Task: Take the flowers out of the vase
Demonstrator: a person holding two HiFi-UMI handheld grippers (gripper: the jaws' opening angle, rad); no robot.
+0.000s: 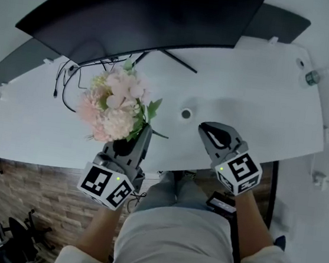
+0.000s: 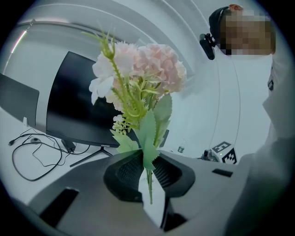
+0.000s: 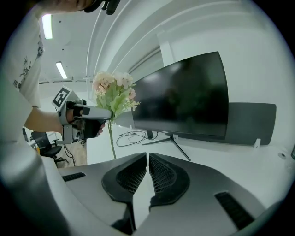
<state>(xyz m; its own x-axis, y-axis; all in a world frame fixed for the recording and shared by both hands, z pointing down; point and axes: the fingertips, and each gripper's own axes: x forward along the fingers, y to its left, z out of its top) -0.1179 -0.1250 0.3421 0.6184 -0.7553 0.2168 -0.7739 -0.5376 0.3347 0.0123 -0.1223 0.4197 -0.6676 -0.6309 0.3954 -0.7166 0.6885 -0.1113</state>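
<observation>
left fingers: left gripper (image 2: 146,168) clamped on the green stems of the flowers (image 2: 143,73); stem end sticks out past the pads
right fingers: right gripper (image 3: 147,159) jaws together, gripping nothing
flowers: pink-white bunch, held in the air over the near edge of the desk (image 1: 247,90), left part, clear of the surface
around: small round thing (image 1: 185,114) mid-desk between the grippers, cannot tell what; black cables (image 1: 69,86) behind the bunch; bottle (image 1: 311,76) at the far right corner
in the way: monitor (image 1: 143,12) along the far edge, stand legs just behind the flowers
surface: white, curved
room: white walls, ceiling strip lights (image 3: 47,25), brown patterned floor (image 1: 20,193), office chair (image 3: 46,140)
</observation>
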